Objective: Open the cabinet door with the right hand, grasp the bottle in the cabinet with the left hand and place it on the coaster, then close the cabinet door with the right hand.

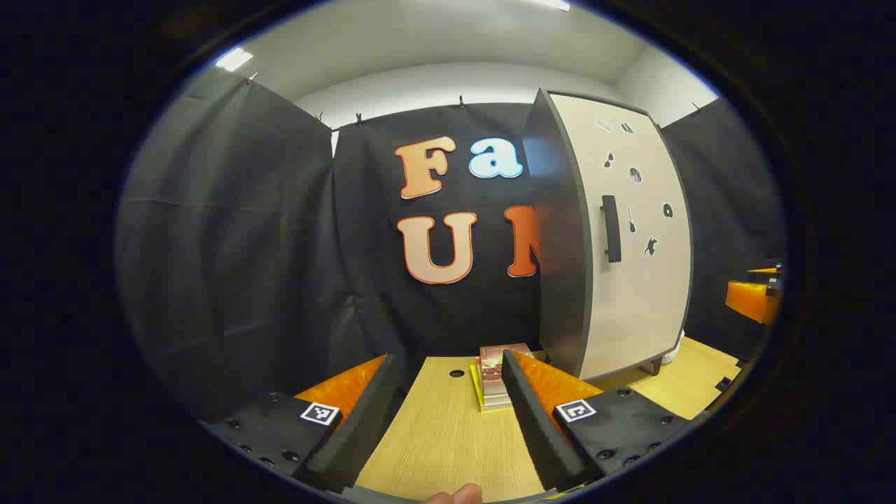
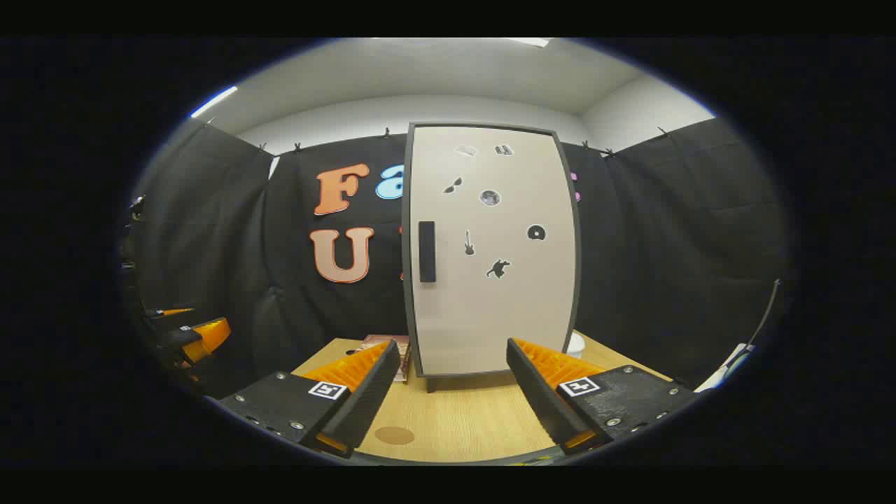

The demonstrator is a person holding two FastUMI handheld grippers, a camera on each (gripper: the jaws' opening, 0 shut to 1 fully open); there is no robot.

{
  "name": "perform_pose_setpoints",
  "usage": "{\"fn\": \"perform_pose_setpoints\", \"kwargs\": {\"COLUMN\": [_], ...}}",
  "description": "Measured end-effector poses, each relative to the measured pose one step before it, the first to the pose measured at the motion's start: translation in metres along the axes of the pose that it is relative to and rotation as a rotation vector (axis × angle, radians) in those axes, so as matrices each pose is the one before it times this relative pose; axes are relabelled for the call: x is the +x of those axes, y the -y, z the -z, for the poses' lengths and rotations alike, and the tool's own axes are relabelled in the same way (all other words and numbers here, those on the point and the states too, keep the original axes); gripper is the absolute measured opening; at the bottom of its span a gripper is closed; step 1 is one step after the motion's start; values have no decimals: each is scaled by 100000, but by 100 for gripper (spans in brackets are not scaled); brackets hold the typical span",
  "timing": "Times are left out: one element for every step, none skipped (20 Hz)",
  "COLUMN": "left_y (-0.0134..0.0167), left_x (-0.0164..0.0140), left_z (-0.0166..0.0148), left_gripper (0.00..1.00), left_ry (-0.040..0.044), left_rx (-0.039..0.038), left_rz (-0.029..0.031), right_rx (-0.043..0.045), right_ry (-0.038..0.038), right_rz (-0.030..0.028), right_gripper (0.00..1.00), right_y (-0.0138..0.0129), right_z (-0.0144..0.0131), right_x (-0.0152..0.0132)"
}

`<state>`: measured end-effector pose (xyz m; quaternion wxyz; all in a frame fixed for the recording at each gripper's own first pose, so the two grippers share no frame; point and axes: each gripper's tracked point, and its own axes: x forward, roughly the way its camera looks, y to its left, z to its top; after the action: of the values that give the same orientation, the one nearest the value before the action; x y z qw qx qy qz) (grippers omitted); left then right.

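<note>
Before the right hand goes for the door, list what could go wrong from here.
1. The dark vertical handle sits at the left edge of the beige cabinet door; the right gripper, jaws open and well short of it, may miss the handle.
2. A stack of books lies on the light wooden table beside the cabinet; the swinging door might strike it.
3. The brown round coaster lies near the table's front, beneath the right gripper's path.
</note>
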<state>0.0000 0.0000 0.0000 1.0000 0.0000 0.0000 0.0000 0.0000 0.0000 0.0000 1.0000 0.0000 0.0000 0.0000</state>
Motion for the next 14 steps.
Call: {"fn": "perform_pose_setpoints", "kwargs": {"left_y": [81,63,134,35,130,45,19,141,109,-15,-4,2,-31,92], "left_x": [81,203,131,96,42,54,1,115,126,73,23,171,66,184], "left_z": [-98,-254,-2,-129,-124,-103,14,-61,248,38,182,89,147,87], "left_gripper": [96,96,96,96,96,96,96,96,96,96,96,96,96,96], "left_ry": [299,198,-115,78,526,336,388,19,-267,-132,-149,-301,-307,-363], "left_rx": [278,276,318,52,77,263,251,262,137,154,-24,47,203,264], "left_rz": [26,54,185,10,-6,-226,70,-127,353,-170,-218,-38,-152,0], "right_rx": [556,404,429,319,-67,-217,-165,166,255,339,298,125,-49,-44], "right_ry": [-229,128,-327,259,52,-160,-147,-142,21,-414,-42,166,167,-81], "right_rz": [-309,149,138,-137,224,237,289,28,46,36,56,78,166,73], "right_gripper": [95,94,94,89,94,94,95,94,94,94,94,95,95,95], "right_y": [-16,151,246,60,174,195,193,168,54,109,110,79,134,105], "right_z": [11,-3,-10,-66,-78,27,13,-27,-32,101,36,-20,-36,-39], "right_x": [81,154,50,120,127,69,130,71,182,129,89,125,103,137]}}
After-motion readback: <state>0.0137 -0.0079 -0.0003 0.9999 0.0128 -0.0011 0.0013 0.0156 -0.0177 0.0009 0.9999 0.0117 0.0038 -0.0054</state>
